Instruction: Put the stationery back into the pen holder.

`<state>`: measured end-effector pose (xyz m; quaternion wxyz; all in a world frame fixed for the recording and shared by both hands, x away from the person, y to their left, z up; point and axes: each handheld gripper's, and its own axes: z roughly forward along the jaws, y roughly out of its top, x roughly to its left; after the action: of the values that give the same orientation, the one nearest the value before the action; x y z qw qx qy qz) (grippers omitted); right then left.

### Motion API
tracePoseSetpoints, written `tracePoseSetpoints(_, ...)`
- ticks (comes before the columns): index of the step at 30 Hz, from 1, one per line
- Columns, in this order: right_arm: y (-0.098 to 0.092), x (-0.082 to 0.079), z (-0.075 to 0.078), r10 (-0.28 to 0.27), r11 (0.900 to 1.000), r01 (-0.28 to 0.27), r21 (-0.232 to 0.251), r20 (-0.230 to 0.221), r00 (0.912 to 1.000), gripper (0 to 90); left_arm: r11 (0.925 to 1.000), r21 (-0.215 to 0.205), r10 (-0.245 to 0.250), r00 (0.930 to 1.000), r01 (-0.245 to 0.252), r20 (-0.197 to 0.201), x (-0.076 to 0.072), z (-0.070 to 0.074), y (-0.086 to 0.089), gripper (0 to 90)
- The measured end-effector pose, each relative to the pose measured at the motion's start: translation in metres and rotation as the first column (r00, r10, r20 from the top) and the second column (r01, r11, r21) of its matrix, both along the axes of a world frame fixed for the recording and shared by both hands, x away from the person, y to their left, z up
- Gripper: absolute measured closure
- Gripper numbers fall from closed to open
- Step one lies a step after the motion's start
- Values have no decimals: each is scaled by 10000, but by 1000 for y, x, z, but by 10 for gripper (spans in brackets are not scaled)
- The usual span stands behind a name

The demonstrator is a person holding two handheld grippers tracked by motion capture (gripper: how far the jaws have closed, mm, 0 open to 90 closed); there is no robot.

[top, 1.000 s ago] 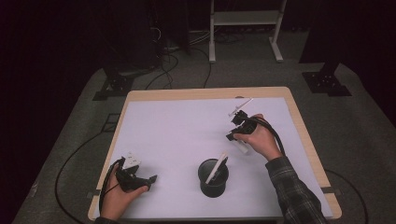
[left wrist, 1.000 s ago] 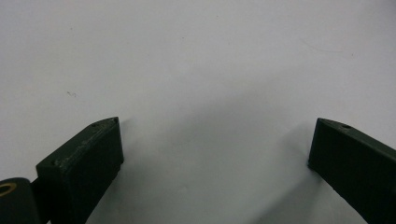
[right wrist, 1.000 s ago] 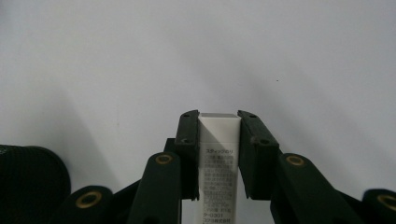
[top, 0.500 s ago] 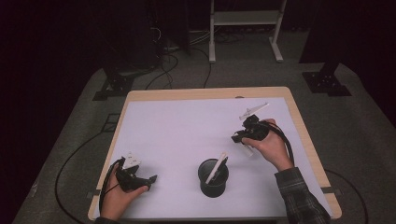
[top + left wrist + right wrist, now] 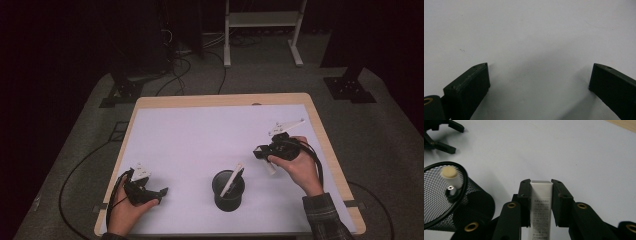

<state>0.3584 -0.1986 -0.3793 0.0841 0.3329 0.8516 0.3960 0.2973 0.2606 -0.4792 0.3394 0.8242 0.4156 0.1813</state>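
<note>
Across the centre of the high view lies the white-topped bench (image 5: 200, 135). Lower centre stands a black mesh pen cup (image 5: 228, 190) containing a white pen (image 5: 232, 180). Right of centre, the right gripper (image 5: 262, 152) is clamped on a white glue stick (image 5: 541, 202), likely light, rigid, smooth; mid-barrel grip suits. Lower left, the left gripper (image 5: 159, 191) rests, spread and empty.

The right gripper (image 5: 262, 159) is held raised, jaws clamped; the left gripper (image 5: 156, 194) (jaws spread wide) is rested low.
</note>
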Motion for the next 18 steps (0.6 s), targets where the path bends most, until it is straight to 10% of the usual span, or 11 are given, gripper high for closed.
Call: tracePoseSetpoints(18, -4, -43, 22, 706, 9907, -773, 1124, 628, 9955, 703, 10000, 35, -29, 10000, 29, -15, 0, 0, 0, 22)
